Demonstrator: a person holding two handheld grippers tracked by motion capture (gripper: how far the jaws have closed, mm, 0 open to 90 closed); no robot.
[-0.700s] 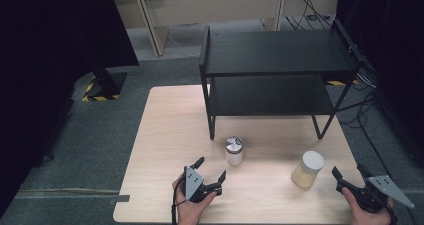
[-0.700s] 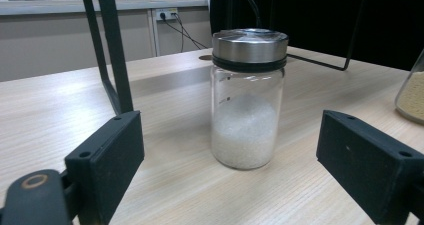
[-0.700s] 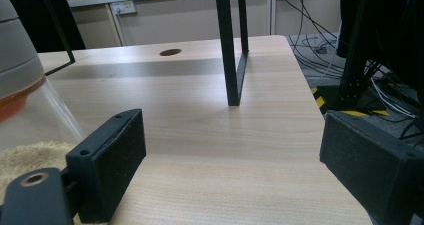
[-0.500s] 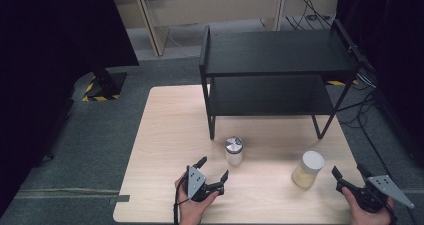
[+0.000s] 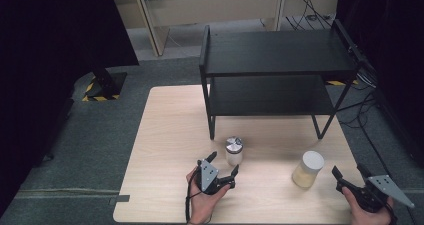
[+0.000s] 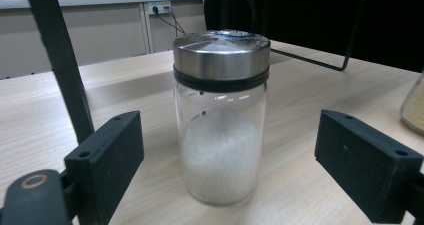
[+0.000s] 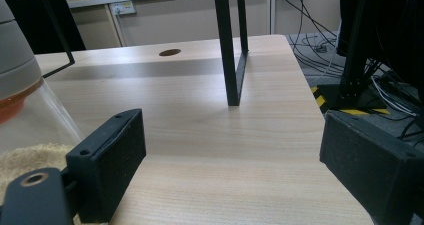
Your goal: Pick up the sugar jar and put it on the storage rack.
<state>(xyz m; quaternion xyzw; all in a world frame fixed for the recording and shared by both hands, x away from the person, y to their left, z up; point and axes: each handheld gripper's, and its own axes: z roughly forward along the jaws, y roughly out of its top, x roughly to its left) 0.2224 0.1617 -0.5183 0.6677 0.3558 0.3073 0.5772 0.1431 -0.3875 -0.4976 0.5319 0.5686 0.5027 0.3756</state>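
A small glass jar (image 5: 233,151) with a metal lid, partly filled with white grains, stands upright on the wooden table (image 5: 170,135). My left gripper (image 5: 224,162) is open just in front of it. In the left gripper view the jar (image 6: 220,125) stands centred a little beyond the two jaws of the left gripper (image 6: 227,127), with gaps on both sides. A white-lidded jar (image 5: 307,169) of beige grains stands to the right. My right gripper (image 5: 348,170) is open beside it, to its right. In the right gripper view the right gripper (image 7: 230,135) faces bare table, with this jar (image 7: 20,115) at the left edge.
A black two-level shelf (image 5: 272,55) stands at the back of the table, its front legs (image 7: 232,50) behind the jars. The table's right edge and a floor with cables (image 7: 320,45) lie past the right gripper. A dark curtain hangs on the left.
My left gripper has slid a little forward and right, closer to the metal-lidded jar. The right gripper and both jars have stayed put.
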